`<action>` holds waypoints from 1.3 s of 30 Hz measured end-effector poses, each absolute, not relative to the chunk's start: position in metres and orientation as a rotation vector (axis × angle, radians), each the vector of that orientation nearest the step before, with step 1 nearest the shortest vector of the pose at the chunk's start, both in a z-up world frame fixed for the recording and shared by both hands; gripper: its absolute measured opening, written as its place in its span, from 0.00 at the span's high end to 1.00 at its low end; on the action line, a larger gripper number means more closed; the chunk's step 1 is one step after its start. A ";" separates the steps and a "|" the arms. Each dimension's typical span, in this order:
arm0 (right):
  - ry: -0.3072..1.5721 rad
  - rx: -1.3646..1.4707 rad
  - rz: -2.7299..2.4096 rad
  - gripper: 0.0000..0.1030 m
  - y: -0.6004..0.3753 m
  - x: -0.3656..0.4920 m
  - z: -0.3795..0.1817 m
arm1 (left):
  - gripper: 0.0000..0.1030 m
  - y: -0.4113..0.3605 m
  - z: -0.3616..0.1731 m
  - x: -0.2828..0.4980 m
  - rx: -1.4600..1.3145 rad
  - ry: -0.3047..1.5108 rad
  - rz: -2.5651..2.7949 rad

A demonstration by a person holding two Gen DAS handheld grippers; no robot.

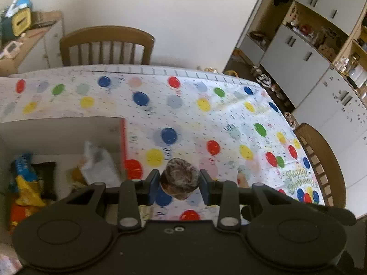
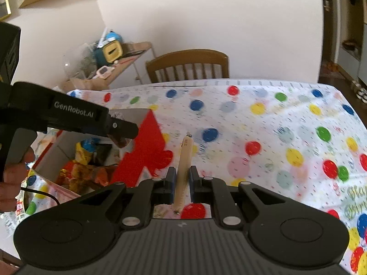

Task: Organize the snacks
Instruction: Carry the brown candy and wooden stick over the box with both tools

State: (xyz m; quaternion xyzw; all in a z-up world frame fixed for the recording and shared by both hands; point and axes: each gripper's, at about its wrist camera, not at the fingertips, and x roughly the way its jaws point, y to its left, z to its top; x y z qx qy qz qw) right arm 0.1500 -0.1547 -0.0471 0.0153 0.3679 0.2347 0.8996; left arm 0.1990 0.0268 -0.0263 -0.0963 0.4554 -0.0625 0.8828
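1. Two grippers are in view, and each one is holding a snack above the table.
2. The left gripper (image 1: 179,181) is clamped on a round dark snack in clear wrap (image 1: 179,182); its blue pads press on both sides of the snack, which is held in the air over the tablecloth (image 1: 206,119).
3. The right gripper (image 2: 182,181) has its jaws drawn narrow on a long thin beige snack stick (image 2: 183,171). The stick passes between the pads and its far end points away, over the cloth.
4. In the right wrist view the left gripper (image 2: 121,135) comes in from the left side, held by a hand (image 2: 13,178), with the dark snack at its tip just above the box.
5. An open box (image 1: 68,126) with white inner walls and a red outer side stands on the table, to the left of both grippers.
6. Inside the box lie several snack packets (image 2: 87,169): orange and yellow ones, a blue one, a black one, and a white packet (image 1: 98,162) that leans near the right wall.
7. The tablecloth is white with coloured balloons and the words "Happy Birthday".
8. Behind the table stands a wooden chair (image 1: 107,45), and a second chair (image 1: 321,160) is at the right side.
9. Farther away, shelves and white cabinets (image 1: 309,45) hold small things which are too blurred to name.
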 end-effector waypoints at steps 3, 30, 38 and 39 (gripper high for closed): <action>0.760 0.016 0.520 0.89 -0.139 0.151 -0.044 | 0.67 0.043 -0.023 0.192 -0.213 0.937 -0.102; 0.836 -0.183 0.669 0.89 0.026 0.191 -0.070 | 0.67 0.189 -0.055 0.152 -0.249 0.995 0.145; 0.882 -0.220 0.663 0.89 0.045 0.210 -0.092 | 0.67 0.184 -0.078 0.153 -0.191 1.031 0.121; 0.885 -0.226 0.660 0.89 0.046 0.211 -0.094 | 0.67 0.183 -0.080 0.154 -0.183 1.033 0.114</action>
